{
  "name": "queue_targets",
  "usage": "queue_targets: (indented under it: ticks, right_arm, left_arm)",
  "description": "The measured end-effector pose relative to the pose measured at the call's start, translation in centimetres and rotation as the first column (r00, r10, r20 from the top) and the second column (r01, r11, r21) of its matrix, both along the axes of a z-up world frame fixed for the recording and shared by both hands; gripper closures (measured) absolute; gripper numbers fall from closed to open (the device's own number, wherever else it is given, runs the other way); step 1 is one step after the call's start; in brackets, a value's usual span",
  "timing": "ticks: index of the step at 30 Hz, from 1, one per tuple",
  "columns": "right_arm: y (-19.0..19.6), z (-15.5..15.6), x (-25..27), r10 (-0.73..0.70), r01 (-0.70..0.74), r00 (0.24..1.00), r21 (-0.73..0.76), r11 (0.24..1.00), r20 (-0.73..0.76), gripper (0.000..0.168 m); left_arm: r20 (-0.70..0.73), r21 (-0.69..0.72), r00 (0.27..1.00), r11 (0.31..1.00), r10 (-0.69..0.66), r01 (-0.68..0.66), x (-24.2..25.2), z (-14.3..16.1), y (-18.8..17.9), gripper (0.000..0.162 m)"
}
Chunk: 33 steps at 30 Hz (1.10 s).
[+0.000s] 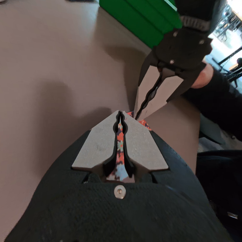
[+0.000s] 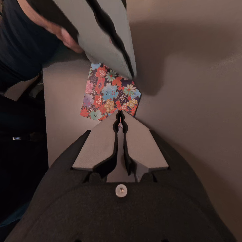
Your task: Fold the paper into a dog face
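Floral paper point(image 2: 111, 94) flat on table point(image 2: 183, 117); left gripper point(image 1: 119, 112) and right gripper point(image 2: 120, 112) both clenched, tips on paper.

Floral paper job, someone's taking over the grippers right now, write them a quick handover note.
Left gripper: fingers closed, tips pressing down on the floral paper.
Right gripper: fingers closed, tips at the paper's opposite edge; whether it pinches the edge or only presses is unclear.
Paper: flat on the table near its edge, pattern up, already folded to an angular shape with turned-in corners.
Green box: at the table's far side, not involved.
Done: the early folds.
Left: probably creasing this fold, then whatever finishes the dog face.
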State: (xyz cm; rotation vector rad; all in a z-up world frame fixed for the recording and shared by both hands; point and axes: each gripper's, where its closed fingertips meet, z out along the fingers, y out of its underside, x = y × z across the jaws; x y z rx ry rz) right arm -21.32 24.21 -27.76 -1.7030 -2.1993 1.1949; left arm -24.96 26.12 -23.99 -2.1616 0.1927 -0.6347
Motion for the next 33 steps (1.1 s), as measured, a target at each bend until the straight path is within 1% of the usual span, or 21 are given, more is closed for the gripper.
queue_targets:
  ticks: [2,5,7,10,12,15,18,20,26,33]
  right_arm:
    - [0.6,0.0,0.3,-0.017,0.017,1.000,0.016,1.000,-0.009,0.168]
    - [1.6,0.0,0.9,-0.042,0.043,0.999,0.033,0.999,-0.012,0.168]
    - [2.4,0.0,1.3,-0.061,0.062,0.998,0.043,0.997,-0.013,0.168]
    - [3.5,0.0,1.7,-0.096,0.097,0.995,0.069,0.993,-0.022,0.168]
    - [4.0,0.0,2.0,-0.114,0.116,0.993,0.069,0.991,-0.030,0.168]
    - [4.4,0.0,2.3,-0.146,0.148,0.988,0.036,0.988,-0.041,0.168]
    - [4.8,0.1,2.6,-0.173,0.173,0.984,-0.001,0.985,-0.046,0.168]
    - [5.2,0.1,2.8,-0.183,0.183,0.982,-0.003,0.983,-0.048,0.168]
    - [5.5,0.0,3.0,-0.195,0.195,0.979,-0.003,0.981,-0.053,0.168]
    - [5.6,0.0,3.1,-0.198,0.198,0.979,0.004,0.980,-0.057,0.168]
  left_arm:
    - [0.011,0.023,1.000,1.000,0.015,-0.015,-1.4,1.0,-0.6,0.162]
    - [0.037,0.023,0.999,0.999,0.039,-0.039,-3.0,1.5,-1.1,0.162]
    - [0.052,-0.003,0.998,0.999,0.033,-0.033,-3.3,1.2,-1.4,0.162]
    - [0.021,-0.064,0.999,0.997,0.034,-0.033,-3.7,-0.2,-1.7,0.162]
    - [0.001,-0.117,1.000,0.993,0.029,-0.028,-3.8,-1.3,-2.0,0.138]
    - [0.013,-0.140,1.000,0.990,0.019,-0.017,-3.8,-1.6,-2.2,0.138]
    - [0.073,-0.133,0.997,0.991,0.020,-0.010,-3.8,-1.0,-2.5,0.138]
    - [0.131,-0.136,0.991,0.991,0.010,0.008,-3.8,-0.7,-2.8,0.138]
    - [0.161,-0.188,0.986,0.982,0.043,-0.012,-5.1,-1.7,-3.2,0.138]
    - [0.221,-0.228,0.975,0.972,0.001,0.050,-3.9,-2.3,-3.4,0.137]
